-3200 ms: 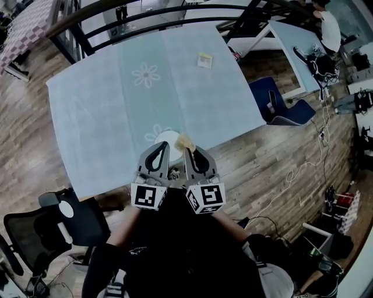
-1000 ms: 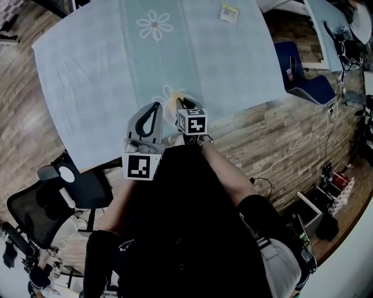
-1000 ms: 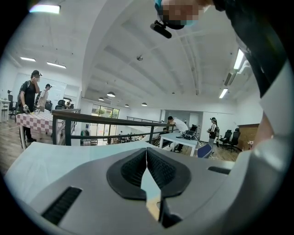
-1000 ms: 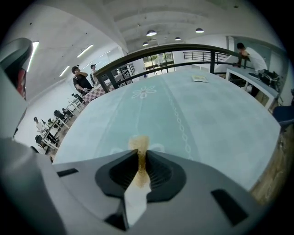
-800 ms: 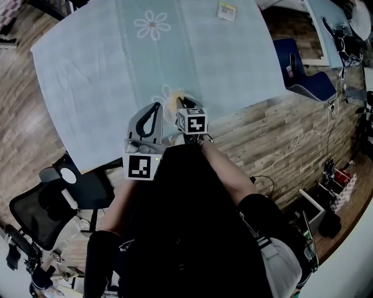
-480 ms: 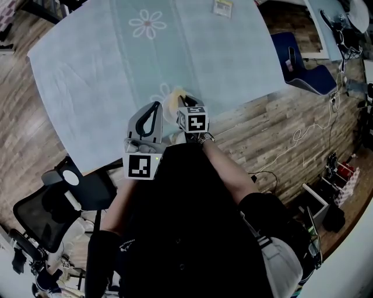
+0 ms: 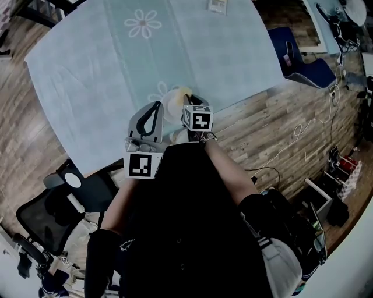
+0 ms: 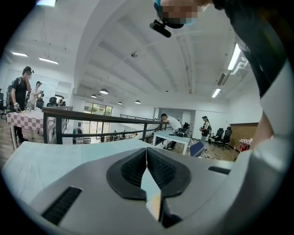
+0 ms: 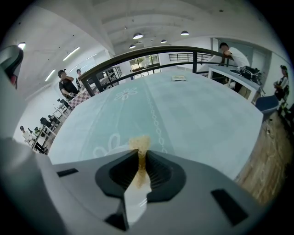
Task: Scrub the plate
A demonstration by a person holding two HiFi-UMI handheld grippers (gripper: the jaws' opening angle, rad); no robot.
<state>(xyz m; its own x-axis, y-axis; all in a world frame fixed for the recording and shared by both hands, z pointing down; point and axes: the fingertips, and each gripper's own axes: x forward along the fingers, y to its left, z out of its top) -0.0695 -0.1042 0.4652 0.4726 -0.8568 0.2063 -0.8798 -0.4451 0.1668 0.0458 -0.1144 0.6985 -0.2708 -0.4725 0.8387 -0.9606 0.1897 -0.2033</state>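
At the left, off the table's near corner, a black office chair [image 7: 49, 212] stands on the wooden floor [image 7: 262, 128]. The table [image 7: 87, 81] wears a pale blue cloth printed with white daisies.

The left gripper [image 8: 146, 151] lies low by the table's near edge, just to the left of the plate. Its own view shows the dark pads clenched into one thin line. I can see nothing caught in them, only the cloth running off toward the railing beyond.

The plate [image 7: 169, 106] is a small white round lying on the cloth close to the near edge, on one of the daisy prints and between the two grippers.

The right gripper [image 9: 140, 158] is clamped on a tuft of yellow-brown scrubber [image 9: 139, 143], which sticks out past the pad tips. From the head view the tuft sits at the plate's far right rim, with the marker cube [image 7: 197, 117] just on the near side of it. Whether the tuft actually touches the plate I cannot make out.

At the table's far edge lies a small packet [image 7: 217, 5]. Off to the right, past the table's corner, stands a blue chair [image 7: 303, 55].
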